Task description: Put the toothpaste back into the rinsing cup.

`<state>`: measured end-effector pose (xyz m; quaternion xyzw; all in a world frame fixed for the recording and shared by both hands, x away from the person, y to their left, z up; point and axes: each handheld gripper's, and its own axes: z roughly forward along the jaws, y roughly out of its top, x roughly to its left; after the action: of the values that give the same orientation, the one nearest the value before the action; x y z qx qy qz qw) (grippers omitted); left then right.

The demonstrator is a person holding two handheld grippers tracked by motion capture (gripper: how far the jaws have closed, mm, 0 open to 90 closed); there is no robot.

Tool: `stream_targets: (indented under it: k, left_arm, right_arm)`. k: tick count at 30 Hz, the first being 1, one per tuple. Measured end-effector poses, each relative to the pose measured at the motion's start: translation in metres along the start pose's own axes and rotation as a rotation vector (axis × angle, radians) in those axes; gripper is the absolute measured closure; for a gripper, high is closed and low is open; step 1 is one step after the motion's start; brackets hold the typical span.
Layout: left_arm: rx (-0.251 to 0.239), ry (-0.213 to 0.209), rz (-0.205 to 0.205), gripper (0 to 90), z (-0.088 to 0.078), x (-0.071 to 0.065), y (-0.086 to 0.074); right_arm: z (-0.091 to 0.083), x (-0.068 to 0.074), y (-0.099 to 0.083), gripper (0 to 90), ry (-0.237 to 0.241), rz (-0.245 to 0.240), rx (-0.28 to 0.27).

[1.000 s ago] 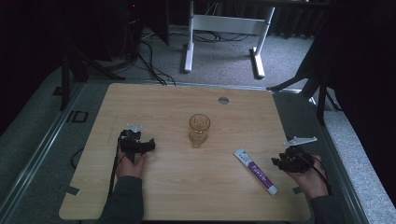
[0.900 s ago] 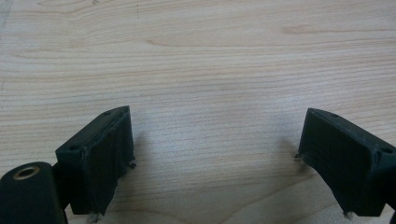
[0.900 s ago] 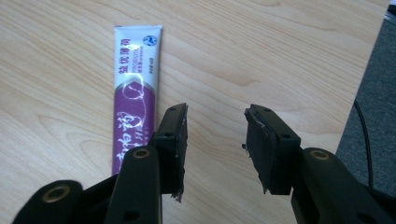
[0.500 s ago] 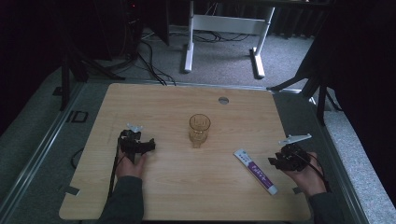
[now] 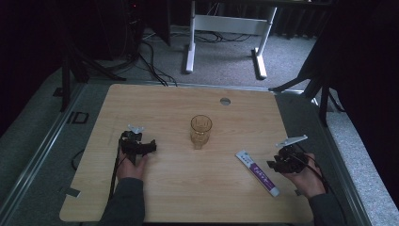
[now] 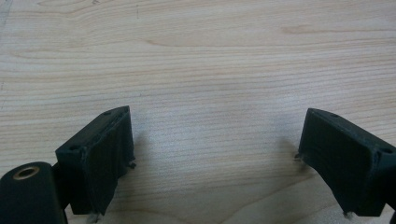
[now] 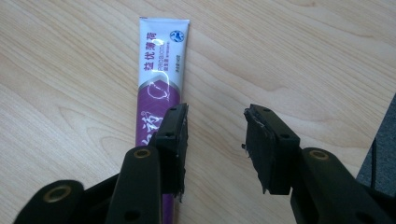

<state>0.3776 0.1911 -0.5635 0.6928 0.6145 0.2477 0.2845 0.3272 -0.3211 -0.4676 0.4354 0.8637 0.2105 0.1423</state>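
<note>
Right hand-held gripper (image 7: 215, 140) half open, empty, now nearer toothpaste tube (image 7: 159, 79), left unmoved

You've got a light wooden table (image 5: 155, 108) on grey carpet (image 5: 226, 52), a white desk frame (image 5: 190, 44) behind, cables (image 5: 150, 56) trailing, and it's pretty dim back there.

The toothpaste tube (image 7: 159, 79) has words on its white and purple side. Big purple Chinese letters, 益优清新, run along it, with a small round blue sign near the flat end. The tiny print beside them is too small to read.
</note>
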Motion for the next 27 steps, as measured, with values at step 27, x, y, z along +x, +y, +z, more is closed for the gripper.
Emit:
stream_targets:
  k: [27]
  left_arm:
    - [0.000,-0.004,0.002,10.3,0.000,-0.001,0.000]
  right_arm:
    - [0.009,0.015,0.017,59.3,0.038,-0.065,0.054]
